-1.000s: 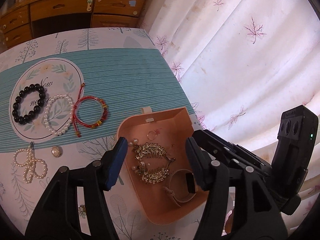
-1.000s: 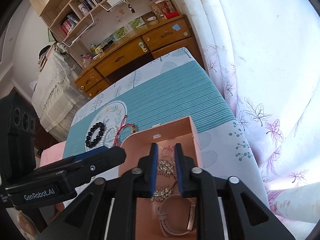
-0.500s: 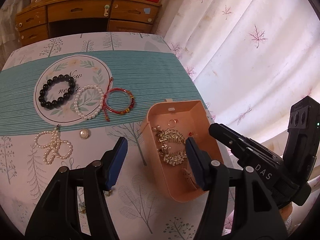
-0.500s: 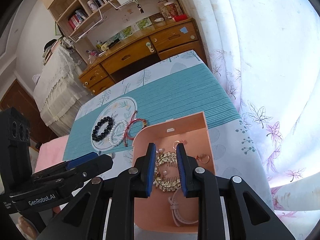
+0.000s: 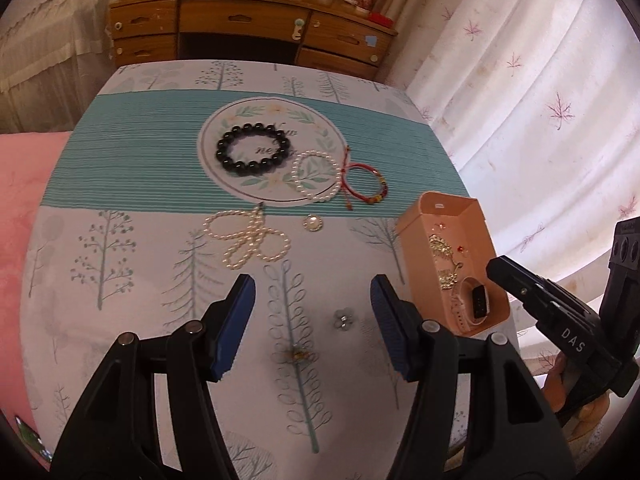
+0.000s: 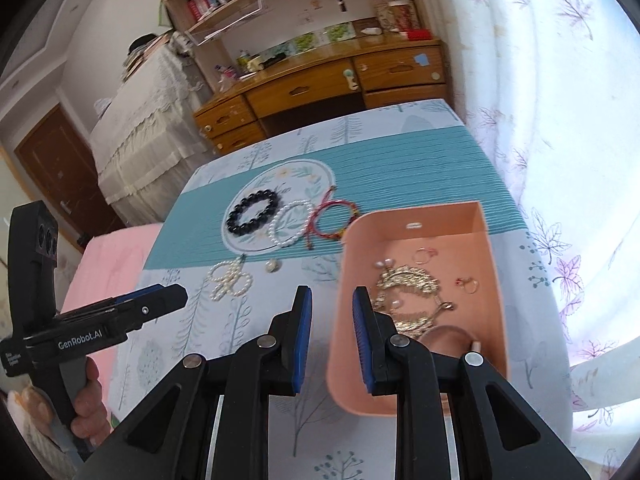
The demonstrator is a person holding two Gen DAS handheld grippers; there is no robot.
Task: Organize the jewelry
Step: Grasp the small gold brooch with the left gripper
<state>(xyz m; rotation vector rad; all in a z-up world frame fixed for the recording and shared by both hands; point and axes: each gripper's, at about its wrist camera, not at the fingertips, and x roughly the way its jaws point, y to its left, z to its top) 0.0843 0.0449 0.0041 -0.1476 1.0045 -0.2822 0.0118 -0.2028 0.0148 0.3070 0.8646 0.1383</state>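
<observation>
A peach box sits at the table's right edge and holds gold combs, small rings and a pink watch. On the table lie a black bead bracelet, a pearl bracelet, a red cord bracelet, a pearl necklace, a pearl brooch, a small flower piece and a gold piece. My left gripper is open and empty above the flower piece. My right gripper is partly open and empty over the box's left wall.
The table wears a tree-print cloth with a teal striped band and a round mat. A wooden desk stands behind it. A white curtain hangs at the right. A pink cushion lies at the left.
My left gripper has swung left, away from the box, to over the loose pieces on the cloth. My right gripper has pulled back and its jaws have widened a little.
</observation>
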